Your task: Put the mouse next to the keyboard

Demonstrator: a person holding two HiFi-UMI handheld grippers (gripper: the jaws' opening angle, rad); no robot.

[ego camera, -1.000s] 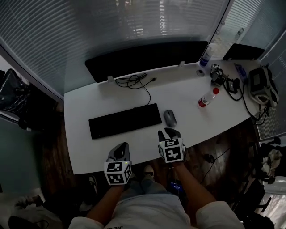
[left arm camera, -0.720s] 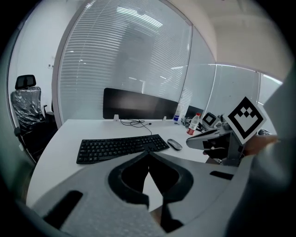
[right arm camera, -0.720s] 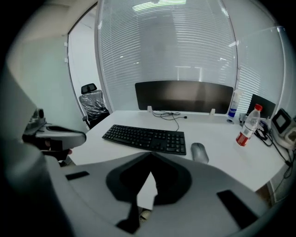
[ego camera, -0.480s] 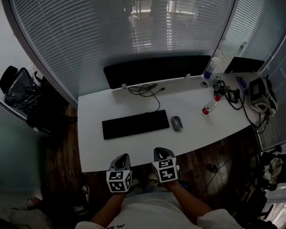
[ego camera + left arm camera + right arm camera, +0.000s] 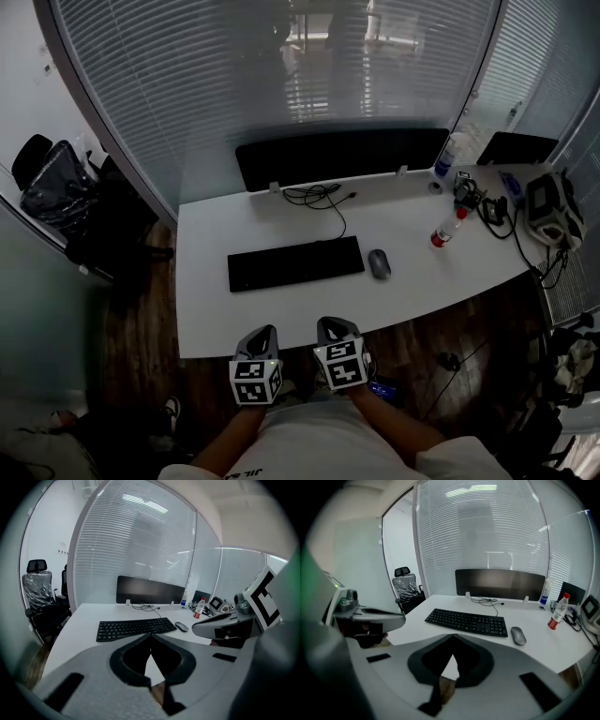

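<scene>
While mouse sits just beside keyboard, left gripper, right gripper closed, empty.

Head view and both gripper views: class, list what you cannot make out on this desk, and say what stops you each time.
- Keyboard key legends: too small in the head view, blurred in both gripper views.
- Bottle label print: too small in every view.
- Gear at the far right: dark, tangled, too small to name in the head view.
- Mouse underside: hidden against the desk.
</scene>
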